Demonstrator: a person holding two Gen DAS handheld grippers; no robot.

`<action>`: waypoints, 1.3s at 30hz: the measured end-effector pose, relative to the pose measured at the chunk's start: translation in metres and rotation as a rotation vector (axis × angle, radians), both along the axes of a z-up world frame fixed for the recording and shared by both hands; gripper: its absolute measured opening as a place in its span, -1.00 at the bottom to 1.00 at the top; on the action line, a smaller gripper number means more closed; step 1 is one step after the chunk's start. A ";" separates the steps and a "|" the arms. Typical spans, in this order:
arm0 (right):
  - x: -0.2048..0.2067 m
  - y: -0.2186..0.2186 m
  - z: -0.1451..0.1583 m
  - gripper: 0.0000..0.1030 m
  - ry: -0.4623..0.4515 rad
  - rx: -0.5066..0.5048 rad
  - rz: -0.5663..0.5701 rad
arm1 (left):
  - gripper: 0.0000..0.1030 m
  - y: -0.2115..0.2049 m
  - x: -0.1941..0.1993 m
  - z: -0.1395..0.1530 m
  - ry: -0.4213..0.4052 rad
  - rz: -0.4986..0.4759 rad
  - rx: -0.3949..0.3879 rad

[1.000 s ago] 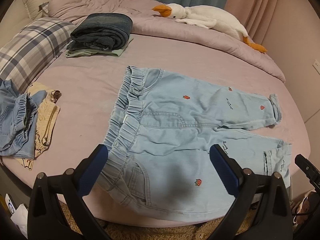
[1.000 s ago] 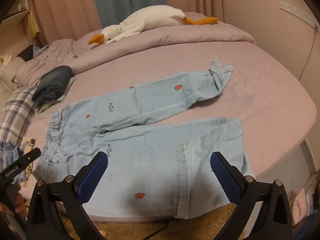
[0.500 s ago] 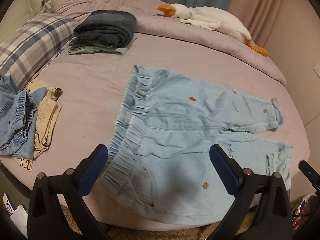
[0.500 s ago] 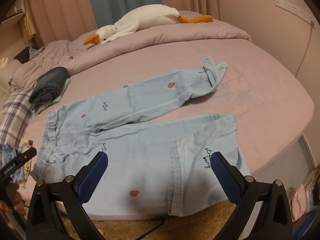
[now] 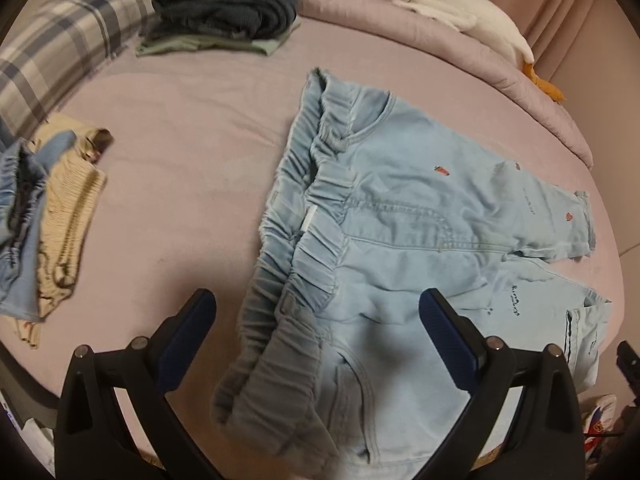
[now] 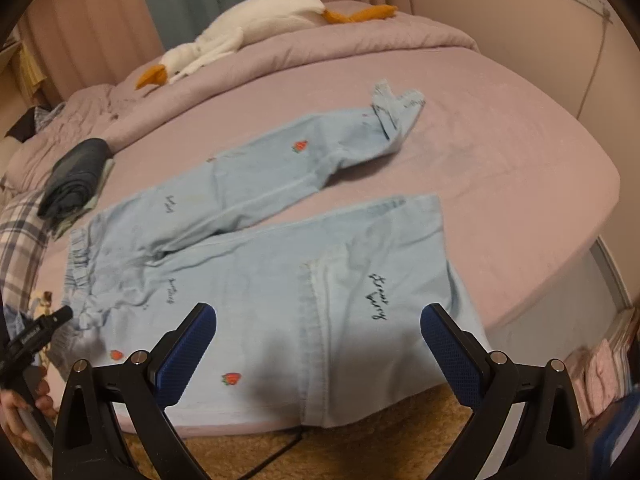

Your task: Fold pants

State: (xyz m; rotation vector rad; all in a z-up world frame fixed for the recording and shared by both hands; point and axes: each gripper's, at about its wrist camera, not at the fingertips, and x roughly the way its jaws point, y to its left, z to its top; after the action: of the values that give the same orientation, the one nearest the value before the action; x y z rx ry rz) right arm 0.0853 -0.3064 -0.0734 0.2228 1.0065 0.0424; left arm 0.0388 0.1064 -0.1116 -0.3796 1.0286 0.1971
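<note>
Pink bed (image 5: 192,152) with light blue pants (image 5: 420,240) spread flat.
Left gripper (image 5: 316,336) over the waistband, right gripper (image 6: 318,344) over a leg; both jaws wide, holding nothing.

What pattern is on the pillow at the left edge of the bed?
The pillow has a grey, blue and white plaid check, clearest in the left wrist view.
</note>
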 end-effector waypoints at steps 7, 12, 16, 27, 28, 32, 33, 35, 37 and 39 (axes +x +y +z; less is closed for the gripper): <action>0.014 -0.015 -0.037 0.87 0.133 -0.043 -0.030 | 0.62 0.012 0.003 -0.030 0.042 0.001 -0.121; 0.023 -0.008 -0.052 0.79 0.183 -0.019 0.021 | -0.28 0.013 -0.002 -0.026 0.020 -0.004 -0.143; 0.031 0.011 -0.065 0.57 0.182 -0.102 0.067 | -0.57 0.006 -0.010 -0.025 -0.009 -0.008 -0.163; 0.038 -0.060 0.018 -0.84 -0.019 -0.199 -0.047 | -0.60 0.023 -0.040 0.016 -0.078 0.061 -0.081; 0.038 -0.075 0.028 -0.84 -0.046 -0.194 -0.075 | -0.60 0.025 -0.040 0.018 -0.072 0.071 -0.044; 0.046 -0.130 0.025 -0.84 -0.082 -0.054 -0.116 | -0.59 0.048 -0.042 0.008 -0.026 0.133 -0.029; 0.045 -0.142 0.017 -0.84 -0.069 -0.011 -0.098 | -0.58 0.052 -0.043 0.003 -0.017 0.135 -0.045; 0.053 -0.151 -0.006 -0.84 -0.021 -0.025 -0.077 | -0.56 0.052 -0.040 -0.005 0.012 0.139 -0.044; 0.062 -0.155 -0.026 -0.72 0.057 -0.088 -0.094 | -0.49 0.048 -0.037 -0.010 0.043 0.139 -0.016; 0.063 -0.163 -0.046 -0.32 0.136 -0.103 -0.159 | -0.37 0.044 -0.037 -0.007 0.053 0.140 0.027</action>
State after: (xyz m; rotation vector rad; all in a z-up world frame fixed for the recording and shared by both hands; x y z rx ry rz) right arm 0.1481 -0.4690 -0.1196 0.2122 1.1206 -0.1708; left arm 0.0013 0.1505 -0.1188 -0.4241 1.0517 0.3475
